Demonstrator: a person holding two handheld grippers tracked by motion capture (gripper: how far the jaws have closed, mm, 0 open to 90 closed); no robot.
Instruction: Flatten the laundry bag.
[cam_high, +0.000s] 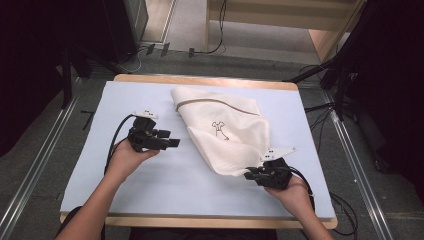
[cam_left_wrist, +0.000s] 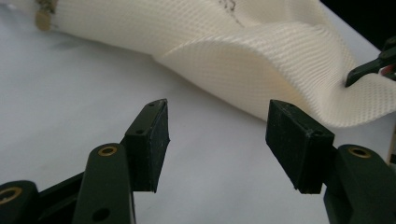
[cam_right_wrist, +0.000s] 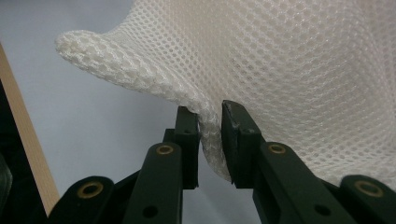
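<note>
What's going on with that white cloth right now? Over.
Right gripper pinching cloth edge. Left gripper open, beside cloth, holding nothing. Nothing in the way.

Left gripper (cam_left_wrist: 217, 140): its two black jaws rise from the bottom edge and stand well apart, nothing between the pads, pale table surface (cam_left_wrist: 70, 93) showing through the gap. Beyond them a cream-white mesh-weave cloth (cam_left_wrist: 261, 60) lies across the far side, one fold bulging toward the jaws. At the right edge, a black tip of the other gripper (cam_left_wrist: 369, 70) touches the cloth.
</note>
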